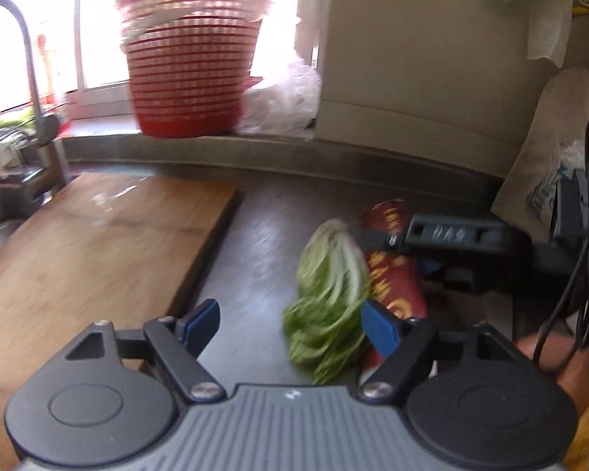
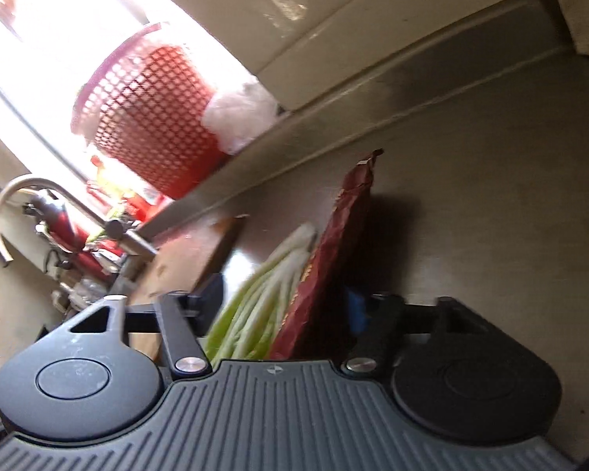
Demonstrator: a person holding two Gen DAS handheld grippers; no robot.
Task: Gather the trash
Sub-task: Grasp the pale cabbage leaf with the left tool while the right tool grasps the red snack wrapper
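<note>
A bunch of green vegetable leaves (image 1: 330,298) and a dark red snack wrapper (image 1: 396,274) hang together over the steel counter (image 1: 255,243). My right gripper (image 2: 282,306) is shut on both; the leaves (image 2: 255,306) and the wrapper (image 2: 333,259) sit pressed between its blue pads. The right gripper also shows in the left wrist view (image 1: 377,239), coming in from the right. My left gripper (image 1: 294,325) is open and empty, just below and left of the leaves, its right pad near them.
A wooden cutting board (image 1: 90,251) lies left on the counter. A red mesh basket (image 1: 192,62) and a crumpled plastic bag (image 1: 286,98) stand on the window ledge. A tap (image 1: 23,59) and sink are far left. Bags and cables crowd the right edge.
</note>
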